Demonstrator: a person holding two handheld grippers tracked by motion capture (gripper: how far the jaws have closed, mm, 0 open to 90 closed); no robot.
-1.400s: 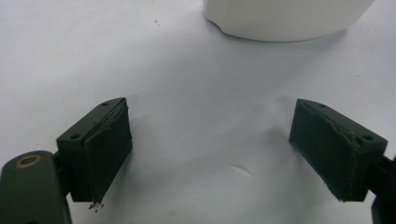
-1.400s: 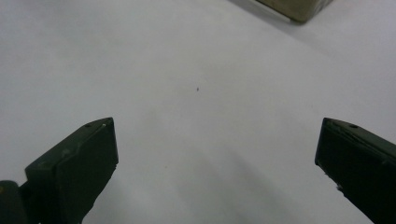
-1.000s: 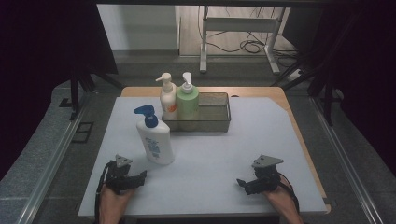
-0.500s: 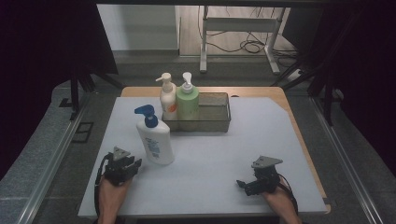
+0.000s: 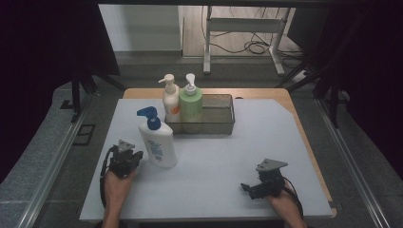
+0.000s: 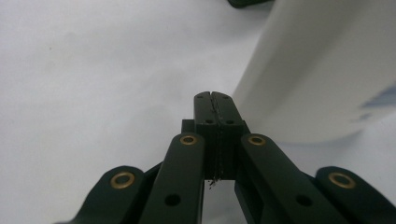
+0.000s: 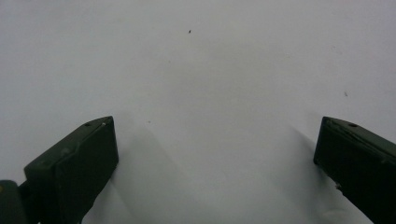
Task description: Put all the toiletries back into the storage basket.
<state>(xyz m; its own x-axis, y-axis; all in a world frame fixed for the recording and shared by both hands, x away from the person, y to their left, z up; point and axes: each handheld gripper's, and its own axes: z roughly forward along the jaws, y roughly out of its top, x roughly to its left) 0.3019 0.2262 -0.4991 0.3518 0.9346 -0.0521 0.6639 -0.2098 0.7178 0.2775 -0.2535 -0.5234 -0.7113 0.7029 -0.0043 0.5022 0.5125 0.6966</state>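
the left claw (image 5: 127, 159) rests on the white tabletop (image 5: 214, 156), held in the person's left hand (image 5: 116, 183). its jaws have just been closing and now stand pressed together with nothing between them, as the left gripper view shows: the two black pads (image 6: 215, 109) meet along one thin seam. just beside this claw, ahead and to its right, stands the white pump bottle (image 5: 157, 142) with a blue pump head, upright on the tabletop. in the left gripper view the bottle's white wall (image 6: 322, 70) rises right next to the jaw tips, very near them; whether they touch it i cannot tell.

the right claw (image 5: 252, 189) lies well apart from the bottle, low on the tabletop in the person's right hand (image 5: 285, 206). its jaws are spread wide, one at each lower corner of the right gripper view, with bare white surface (image 7: 210, 93) between them.

farther beyond the left claw, past the white bottle, a dark wire basket (image 5: 216, 121) sits on the tabletop and holds a cream pump bottle (image 5: 171, 102) and a green pump bottle (image 5: 191, 107), both upright and side by side at its left end.
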